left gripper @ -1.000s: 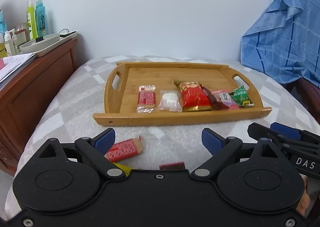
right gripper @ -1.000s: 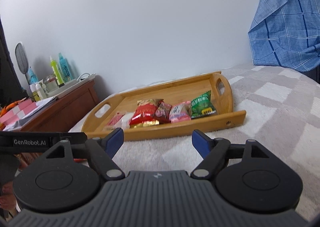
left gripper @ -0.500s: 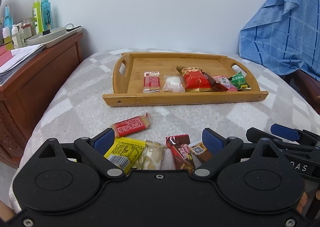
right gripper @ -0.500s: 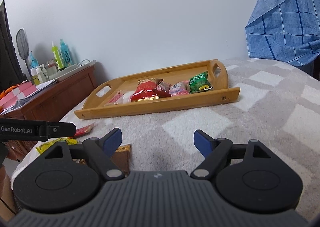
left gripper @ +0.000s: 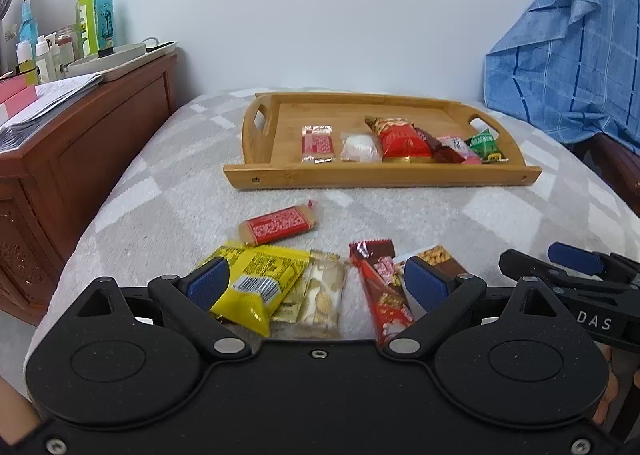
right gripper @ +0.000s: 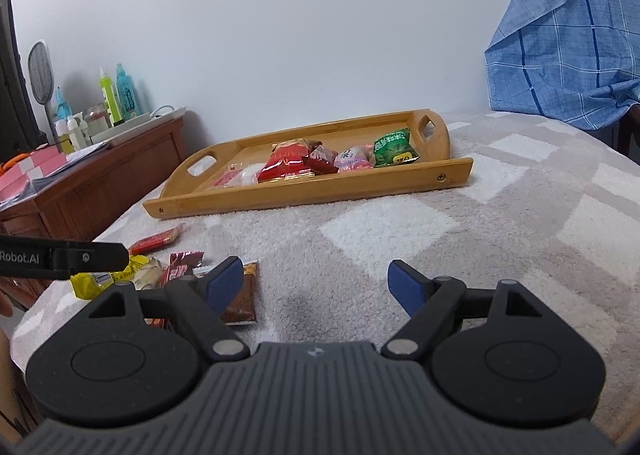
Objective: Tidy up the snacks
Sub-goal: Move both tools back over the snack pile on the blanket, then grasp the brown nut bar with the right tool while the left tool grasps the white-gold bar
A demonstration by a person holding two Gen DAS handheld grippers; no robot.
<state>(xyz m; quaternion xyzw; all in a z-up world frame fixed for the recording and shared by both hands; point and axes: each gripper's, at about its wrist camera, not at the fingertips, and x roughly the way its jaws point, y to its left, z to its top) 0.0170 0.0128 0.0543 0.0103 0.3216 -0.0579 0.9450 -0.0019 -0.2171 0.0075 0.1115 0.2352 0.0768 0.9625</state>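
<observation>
1. Loose snacks, near edge of the bed: a yellow packet (left gripper: 256, 287), a clear biscuit packet (left gripper: 324, 301), a red chocolate bar (left gripper: 384, 291), a brown nut bar (left gripper: 438, 259) and, apart toward the tray, a red wafer bar (left gripper: 278, 225). All look light, thin and crinkly; the film is probably slippery, the biscuits likely brittle. Judged best hold: across the flat narrow width or a sealed end, pressed gently.
2. Wooden tray (left gripper: 380, 177), further back on the bed: smooth bamboo, low rim, cut-out handles. Six packets lie in a row along its near wall, among them a red peanut bag (left gripper: 402, 141) and a green packet (left gripper: 486, 143).
3. Left claw (left gripper: 316, 281): jaws wide apart, empty, poised over the loose heap.
4. Right claw (right gripper: 316, 285): jaws wide apart, nothing between them, over bare blanket just right of the heap.
5. Blanket (right gripper: 440, 247): grey-and-white checks, fuzzy and soft, so packets may sink slightly.
6. Surround: wooden cabinet (left gripper: 80, 143) with bottles, left; blue checked cloth (left gripper: 568, 55), right.
</observation>
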